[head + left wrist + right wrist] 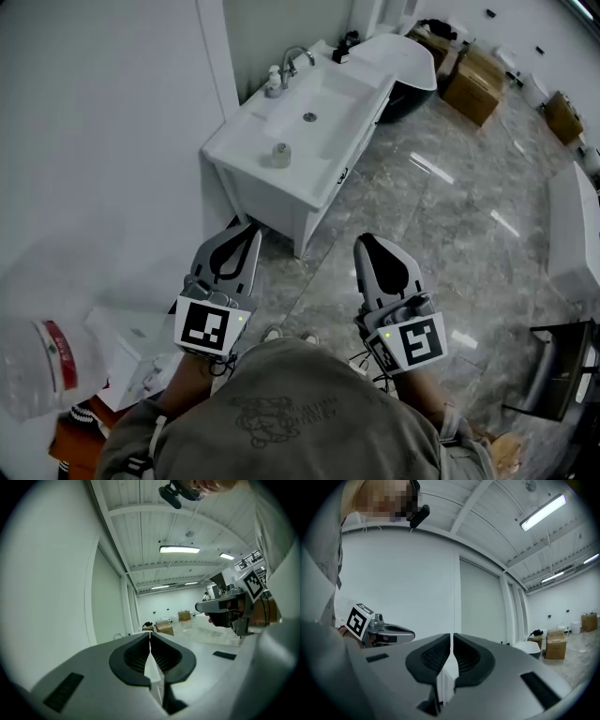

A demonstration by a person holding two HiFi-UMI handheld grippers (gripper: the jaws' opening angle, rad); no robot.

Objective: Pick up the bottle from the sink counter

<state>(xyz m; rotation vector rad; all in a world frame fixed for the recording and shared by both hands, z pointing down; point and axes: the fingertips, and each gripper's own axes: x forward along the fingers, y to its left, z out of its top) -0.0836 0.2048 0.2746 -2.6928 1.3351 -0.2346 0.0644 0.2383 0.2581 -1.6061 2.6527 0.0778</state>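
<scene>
left gripper (pixel 246 229) and right gripper (pixel 367 242) shut tight, nothing held
bottle (pixel 280 153) standing up near the front edge of the sink counter (pixel 234 145), ahead and well apart, nearer the left gripper

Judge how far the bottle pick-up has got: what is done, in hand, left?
Done: nothing; the bottle stands untouched on the sink counter. In hand: nothing; left gripper and right gripper are shut, empty, short of the counter. Left: approach, open, grasp, lift.
</scene>
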